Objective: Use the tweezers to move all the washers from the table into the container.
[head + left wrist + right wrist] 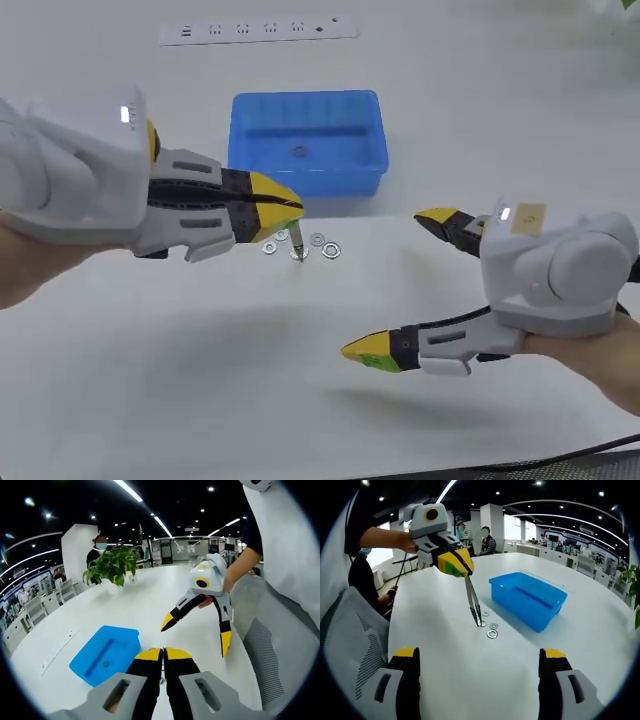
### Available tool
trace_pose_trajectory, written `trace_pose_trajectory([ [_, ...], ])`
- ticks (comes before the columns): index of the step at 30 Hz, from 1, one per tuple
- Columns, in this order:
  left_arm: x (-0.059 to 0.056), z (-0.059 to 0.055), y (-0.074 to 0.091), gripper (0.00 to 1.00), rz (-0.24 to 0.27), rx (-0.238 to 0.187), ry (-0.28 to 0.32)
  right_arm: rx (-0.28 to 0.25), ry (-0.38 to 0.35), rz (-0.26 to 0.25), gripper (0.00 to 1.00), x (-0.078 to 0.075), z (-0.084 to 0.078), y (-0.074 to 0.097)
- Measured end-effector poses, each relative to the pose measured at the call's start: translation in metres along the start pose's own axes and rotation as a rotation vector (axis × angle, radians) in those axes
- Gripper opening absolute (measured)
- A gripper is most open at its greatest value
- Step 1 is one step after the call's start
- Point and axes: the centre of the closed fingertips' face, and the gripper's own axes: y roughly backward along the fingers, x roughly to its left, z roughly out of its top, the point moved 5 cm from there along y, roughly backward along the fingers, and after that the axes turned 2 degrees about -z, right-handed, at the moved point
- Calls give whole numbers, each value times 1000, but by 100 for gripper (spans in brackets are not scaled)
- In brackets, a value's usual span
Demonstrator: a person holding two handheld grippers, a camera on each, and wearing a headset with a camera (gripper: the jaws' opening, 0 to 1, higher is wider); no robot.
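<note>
Yellow-tipped and nearest the person, the right gripper hovers over the white tabletop with its jaws spread wide and nothing between them. Farther out and to the left, the left gripper has its jaws pressed together on the upper end of the tweezers, which hang steeply downward from it. In the right gripper view the tweezers' points come down to the tabletop among the washers, right at one of them; whether they pinch it cannot be told. Those washers lie in a small loose cluster, flat on the tabletop, just in front of the container and apart from its wall. Beyond them the blue container stands open, and one washer lies on its floor. At the far edge a white power strip lies flat, well apart from the container.
</note>
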Motion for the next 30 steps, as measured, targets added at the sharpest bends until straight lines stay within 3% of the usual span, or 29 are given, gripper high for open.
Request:
trace_pose_trajectory([
  [6,2,1,1,4,-14,34,24,16,42,46,89,0,7,-9],
  [9,8,1,4,4,-8,68,45,38,74,94,79,0,12,-16],
  [12,5,1,4,4,-49,103,31,40,122,153,71,0,23,-30],
  [21,1,5,0,4,-75,125,37,21,220,227,52,1,42,-53],
  [25,1,6,-1,4,-89,142,27,10,221,275,41,4,47,-60],
  [30,3,8,-5,4,-97,144,29,20,248,299,30,6,49,-68],
])
